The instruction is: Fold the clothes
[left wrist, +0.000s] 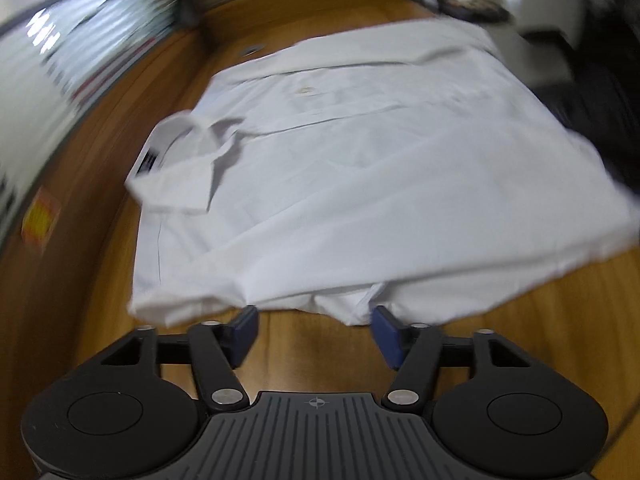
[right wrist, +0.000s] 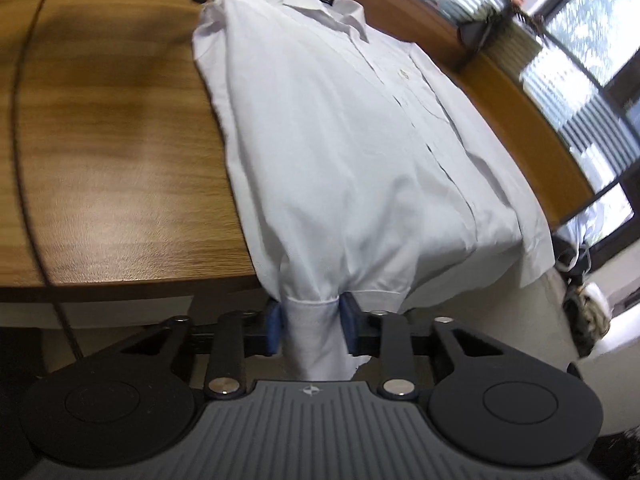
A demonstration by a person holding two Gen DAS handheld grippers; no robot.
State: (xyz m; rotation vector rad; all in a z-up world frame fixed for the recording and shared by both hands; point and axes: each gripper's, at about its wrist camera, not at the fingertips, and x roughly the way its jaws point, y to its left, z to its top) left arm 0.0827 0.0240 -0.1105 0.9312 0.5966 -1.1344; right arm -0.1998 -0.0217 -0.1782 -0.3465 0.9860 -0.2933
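Note:
A white button-up shirt (left wrist: 340,168) lies front-up on the wooden table (left wrist: 312,344), its collar at the left in the left wrist view. My left gripper (left wrist: 314,332) is open, its blue pads (left wrist: 245,330) just short of the shirt's near side edge, nothing between them. In the right wrist view the same shirt (right wrist: 340,140) stretches away from me, collar far. My right gripper (right wrist: 312,326) is shut on the shirt's bunched bottom hem, which hangs past the table's (right wrist: 120,160) near edge.
Windows with blinds (right wrist: 580,80) run along the table's far side. A dark cable (right wrist: 24,120) crosses the tabletop left of the shirt. Dark objects (left wrist: 592,92) stand beyond the table at right in the left wrist view. An orange sticker (left wrist: 40,216) sits at the left.

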